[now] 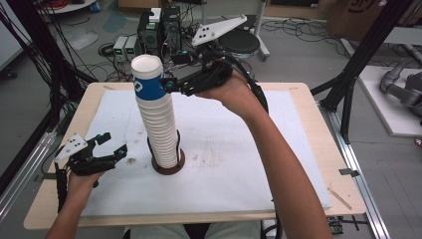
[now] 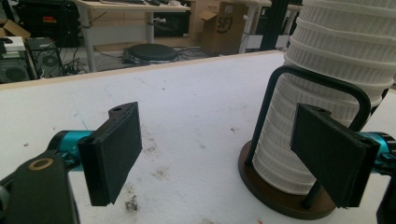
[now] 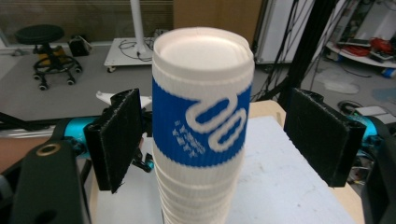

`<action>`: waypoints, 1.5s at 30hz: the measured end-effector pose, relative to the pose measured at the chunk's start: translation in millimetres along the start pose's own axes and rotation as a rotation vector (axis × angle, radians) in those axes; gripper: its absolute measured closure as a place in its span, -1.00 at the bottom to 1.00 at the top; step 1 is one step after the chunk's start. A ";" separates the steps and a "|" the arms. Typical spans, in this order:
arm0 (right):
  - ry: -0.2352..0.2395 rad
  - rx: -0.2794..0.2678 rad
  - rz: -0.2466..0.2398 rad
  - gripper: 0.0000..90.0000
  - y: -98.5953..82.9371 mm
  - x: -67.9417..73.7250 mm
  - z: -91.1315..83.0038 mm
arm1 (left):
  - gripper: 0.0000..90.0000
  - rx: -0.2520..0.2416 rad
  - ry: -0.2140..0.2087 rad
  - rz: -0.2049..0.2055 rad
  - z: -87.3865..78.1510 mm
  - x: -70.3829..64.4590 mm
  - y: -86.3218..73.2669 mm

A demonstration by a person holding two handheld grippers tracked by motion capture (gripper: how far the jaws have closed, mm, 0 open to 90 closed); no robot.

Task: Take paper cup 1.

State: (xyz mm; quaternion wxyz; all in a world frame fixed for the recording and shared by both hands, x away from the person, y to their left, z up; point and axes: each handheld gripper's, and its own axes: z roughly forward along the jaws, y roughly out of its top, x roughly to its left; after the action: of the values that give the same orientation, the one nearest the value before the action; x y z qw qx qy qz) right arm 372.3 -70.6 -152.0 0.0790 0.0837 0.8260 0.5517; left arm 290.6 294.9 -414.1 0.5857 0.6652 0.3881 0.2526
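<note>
A tall stack of upturned white paper cups (image 1: 158,124) stands on a round brown base (image 1: 168,168) inside a black wire holder (image 2: 317,74). The top cup (image 1: 148,79) wears a blue band with a white logo (image 3: 203,116). My right gripper (image 1: 169,85) is open at the top of the stack, one pad on each side of the blue cup (image 3: 224,140), with a gap on both sides. My left gripper (image 1: 114,143) hovers open low over the mat, left of the base (image 2: 275,196), nothing between its pads (image 2: 114,149).
A white mat (image 1: 239,164) covers most of the wooden table (image 1: 308,94). Beyond the far edge the floor holds computer cases (image 1: 154,30), a black stool (image 1: 240,42) and cables. A black frame post (image 1: 348,94) rises at the right.
</note>
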 end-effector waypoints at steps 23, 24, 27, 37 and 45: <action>0.078 0.046 0.009 -0.33 23.8 -5.2 37.7 | -0.63 0.004 -0.012 -0.003 1.8 0.2 -0.6; 0.078 0.043 0.008 -0.33 24.3 -5.6 37.3 | -0.63 0.004 -0.012 -0.004 1.9 0.1 -0.5; 0.082 0.017 0.022 -0.32 26.2 -6.0 34.3 | -0.63 0.006 -0.015 -0.001 2.3 -0.2 -0.4; 0.079 -0.088 0.033 -0.32 43.7 -2.8 12.4 | -0.63 -0.001 -0.023 -0.004 1.6 -0.6 0.3; 0.049 -0.176 0.013 -0.32 56.7 3.3 -16.4 | -0.63 -0.011 -0.028 -0.002 0.9 -1.5 1.1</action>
State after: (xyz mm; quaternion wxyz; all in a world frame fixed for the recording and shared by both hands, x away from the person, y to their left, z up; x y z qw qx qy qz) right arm 368.4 -63.2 -93.5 0.0622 0.0680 0.7755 0.6245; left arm 290.7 293.1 -413.1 0.5950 0.6651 0.3792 0.2447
